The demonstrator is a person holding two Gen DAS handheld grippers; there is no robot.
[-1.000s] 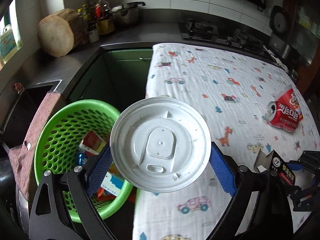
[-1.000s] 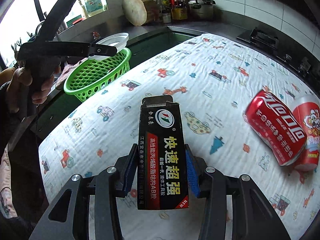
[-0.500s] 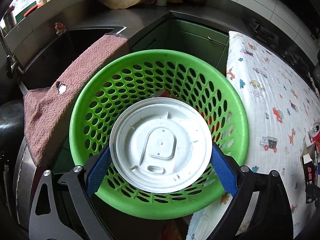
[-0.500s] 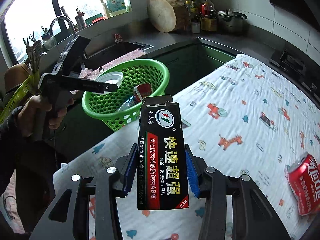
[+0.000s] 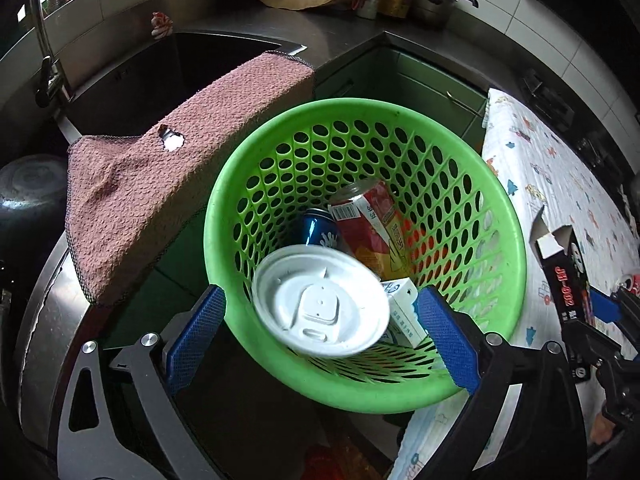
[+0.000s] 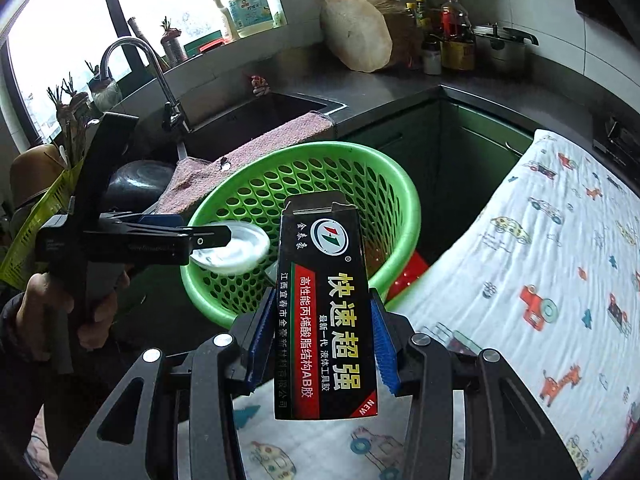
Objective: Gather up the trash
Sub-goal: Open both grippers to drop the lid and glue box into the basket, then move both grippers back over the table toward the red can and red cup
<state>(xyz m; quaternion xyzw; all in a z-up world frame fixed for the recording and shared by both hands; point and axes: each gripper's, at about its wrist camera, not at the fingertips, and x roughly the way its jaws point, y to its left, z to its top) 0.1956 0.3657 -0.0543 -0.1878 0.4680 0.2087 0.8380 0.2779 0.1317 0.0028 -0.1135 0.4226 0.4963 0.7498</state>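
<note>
A green perforated basket stands beside the table. In it lie a red can, a blue can and a white carton. A white plastic lid is tilted inside the basket, free of my left gripper, whose blue pads stand wide apart over the near rim. My right gripper is shut on a black glue box, held upright just short of the basket; the box also shows in the left wrist view.
A pink towel hangs over the sink edge left of the basket. The table with a patterned cloth is to the right. A faucet, a wood block and bottles stand on the counter behind.
My left gripper carried the lid from the table to over the basket, then opened; the lid has dropped into the basket. My right gripper moved the glue box toward the basket.
</note>
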